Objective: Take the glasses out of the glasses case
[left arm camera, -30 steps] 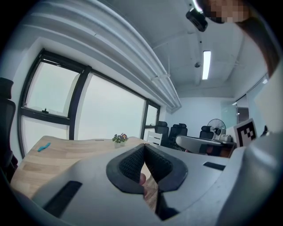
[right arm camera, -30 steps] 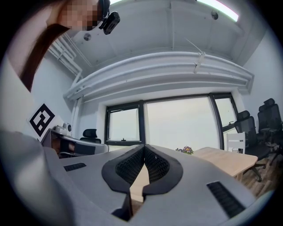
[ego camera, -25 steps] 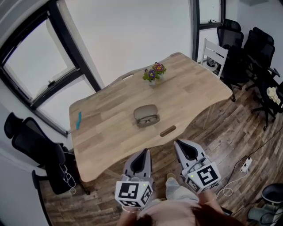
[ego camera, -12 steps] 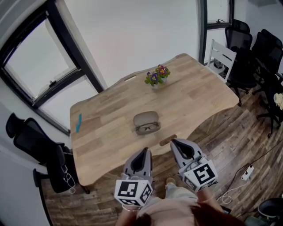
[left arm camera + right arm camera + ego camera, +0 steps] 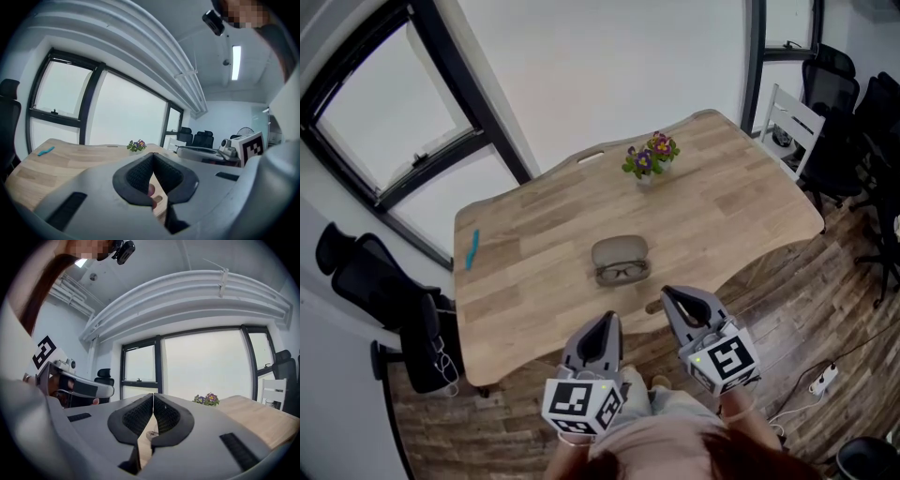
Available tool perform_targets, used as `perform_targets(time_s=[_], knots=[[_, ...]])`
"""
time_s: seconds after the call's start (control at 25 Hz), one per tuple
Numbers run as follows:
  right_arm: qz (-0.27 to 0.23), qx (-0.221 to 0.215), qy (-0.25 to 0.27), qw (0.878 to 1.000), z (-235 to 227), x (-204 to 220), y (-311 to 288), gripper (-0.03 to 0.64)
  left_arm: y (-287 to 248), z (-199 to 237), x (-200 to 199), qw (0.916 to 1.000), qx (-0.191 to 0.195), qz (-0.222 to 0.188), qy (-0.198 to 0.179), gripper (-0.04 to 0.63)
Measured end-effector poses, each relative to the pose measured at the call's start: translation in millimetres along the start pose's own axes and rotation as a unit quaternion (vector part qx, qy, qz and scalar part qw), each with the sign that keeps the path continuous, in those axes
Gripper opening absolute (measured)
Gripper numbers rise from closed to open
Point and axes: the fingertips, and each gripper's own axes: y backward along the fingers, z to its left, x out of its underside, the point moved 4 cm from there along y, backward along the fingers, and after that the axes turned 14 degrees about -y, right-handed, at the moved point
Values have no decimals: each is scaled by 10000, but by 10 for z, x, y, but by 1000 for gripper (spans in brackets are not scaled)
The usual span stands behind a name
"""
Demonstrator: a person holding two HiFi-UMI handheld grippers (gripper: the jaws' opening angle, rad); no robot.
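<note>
An open grey glasses case [image 5: 620, 251] lies in the middle of the wooden table [image 5: 534, 281], with dark-framed glasses [image 5: 623, 274] in its near half. My left gripper [image 5: 606, 322] hangs shut over the table's near edge, short of the case and to its left. My right gripper [image 5: 667, 295] is also shut, close to the near edge just right of the case. In the left gripper view the jaws [image 5: 152, 154] meet at the tips with nothing held; in the right gripper view the jaws [image 5: 153, 395] are closed too.
A small pot of purple and yellow flowers [image 5: 650, 157] stands at the table's far side. A blue pen [image 5: 471, 251] lies near the left edge. A small wooden block [image 5: 654, 306] sits at the near edge. Black office chairs [image 5: 380, 300] stand left and right [image 5: 839, 103] of the table.
The view has shifted closer to the table, so the case and glasses sit nearer both grippers. Both grippers stay shut.
</note>
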Motion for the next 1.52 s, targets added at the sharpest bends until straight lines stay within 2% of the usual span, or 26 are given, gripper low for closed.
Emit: perform_targets(time_s=[0.32, 0.72, 1.12, 1.52], knots=[[301, -160, 162, 9993, -96, 80, -433, 2, -254, 361, 20, 9999, -120, 46, -41, 0], [689, -314, 373, 9964, -181, 212, -915, 2, -601, 744, -1, 9998, 31, 40, -176, 0], [1337, -380, 748, 9875, -338, 475, -1246, 3, -875, 964, 57, 9995, 238, 50, -216, 2], [1760, -536, 1030, 9775, -447, 673, -1543, 3, -1055, 1121, 106, 9992, 347, 81, -198, 1]])
